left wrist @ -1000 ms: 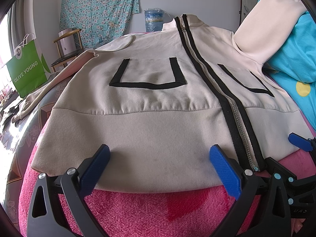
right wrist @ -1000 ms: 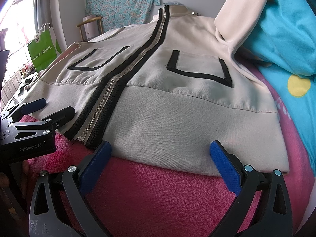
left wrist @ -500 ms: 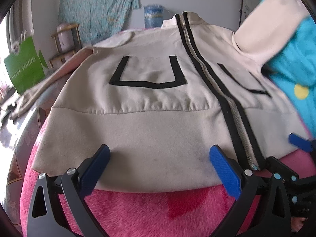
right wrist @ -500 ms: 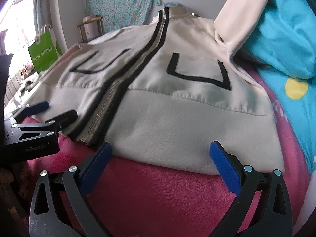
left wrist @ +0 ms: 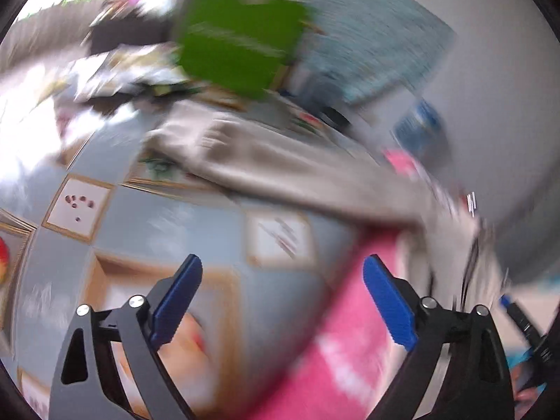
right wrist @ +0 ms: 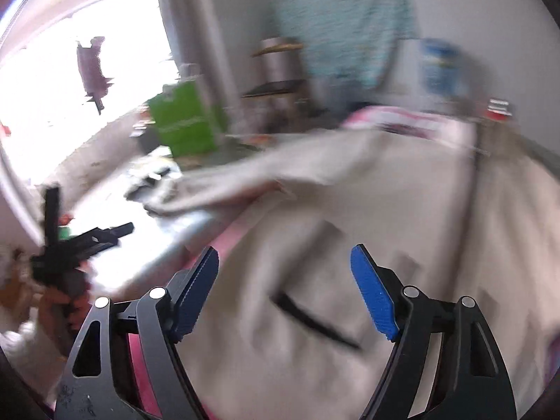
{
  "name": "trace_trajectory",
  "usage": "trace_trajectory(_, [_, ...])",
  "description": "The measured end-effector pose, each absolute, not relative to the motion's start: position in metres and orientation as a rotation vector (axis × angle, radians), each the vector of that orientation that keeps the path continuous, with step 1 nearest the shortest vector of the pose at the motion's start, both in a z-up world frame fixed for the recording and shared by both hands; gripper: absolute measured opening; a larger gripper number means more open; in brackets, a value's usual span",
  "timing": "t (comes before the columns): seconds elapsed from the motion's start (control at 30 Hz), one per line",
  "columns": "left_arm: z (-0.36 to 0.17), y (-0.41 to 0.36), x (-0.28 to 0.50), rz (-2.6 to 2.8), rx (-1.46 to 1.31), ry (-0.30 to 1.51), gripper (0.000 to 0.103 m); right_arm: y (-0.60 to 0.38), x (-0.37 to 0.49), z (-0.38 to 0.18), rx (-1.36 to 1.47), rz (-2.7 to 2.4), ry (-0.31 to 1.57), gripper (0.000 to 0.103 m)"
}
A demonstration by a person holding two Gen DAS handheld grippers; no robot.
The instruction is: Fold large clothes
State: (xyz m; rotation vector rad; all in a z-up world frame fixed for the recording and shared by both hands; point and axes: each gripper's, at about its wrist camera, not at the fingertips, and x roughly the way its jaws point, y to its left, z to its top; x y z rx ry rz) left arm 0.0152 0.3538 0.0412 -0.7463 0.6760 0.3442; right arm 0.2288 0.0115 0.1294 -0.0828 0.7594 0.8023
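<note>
Both views are smeared by fast motion. The cream zip jacket point(right wrist: 402, 217) with black trim lies spread on the pink blanket point(left wrist: 350, 350). One cream sleeve point(left wrist: 280, 171) stretches out over a patterned grey cover. My left gripper point(left wrist: 281, 294) hovers above that cover, short of the sleeve; its jaws are closing with nothing between them. My right gripper point(right wrist: 283, 283) hangs over the jacket body near a black pocket stripe point(right wrist: 315, 318); its jaws are closing too, and no cloth is pinched. The left gripper point(right wrist: 87, 238) also shows at the left of the right wrist view.
A green shopping bag point(right wrist: 182, 122) stands beyond the bed near a wooden shelf point(right wrist: 276, 66). A floral cloth point(right wrist: 343, 24) hangs on the far wall beside a water bottle point(right wrist: 441, 66). A bright window point(right wrist: 87, 87) fills the left. A hand point(right wrist: 21, 315) holds the left gripper.
Both grippers swung quickly leftward away from the jacket hem, toward its left sleeve. Both pairs of jaws have narrowed a little. The left view now looks at the sleeve and the patterned cover.
</note>
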Motion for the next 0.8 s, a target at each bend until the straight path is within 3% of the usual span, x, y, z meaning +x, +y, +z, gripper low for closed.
trace_trajectory(0.07, [0.024,0.395,0.019,0.434,-0.840,0.702,0.075,0.057,0.265,0.123,-0.124,0.834,0.816,0.052])
trace_trajectory(0.17, [-0.005,0.446,0.019,0.497,-1.029,0.696,0.059,0.107,0.310,0.113,-0.124,0.833,0.879,0.036])
trace_trajectory(0.27, [-0.010,0.471,0.018,0.516,-1.057,0.634,0.058,0.135,0.343,0.094,-0.080,0.842,0.938,0.020])
trace_trajectory(0.33, [-0.015,0.482,0.024,0.484,-1.087,0.598,0.056,0.145,0.355,0.082,-0.074,0.817,0.952,0.015])
trace_trajectory(0.4, [-0.020,0.488,0.031,0.449,-1.136,0.571,0.048,0.147,0.366,0.070,-0.080,0.784,0.985,0.008])
trace_trajectory(0.67, [-0.037,0.504,0.053,0.482,-1.278,0.494,0.014,0.129,0.383,0.038,-0.002,0.770,1.029,0.004])
trace_trajectory(0.8, [-0.031,0.503,0.062,0.549,-1.223,0.487,0.011,0.130,0.382,0.038,-0.012,0.768,1.027,0.004])
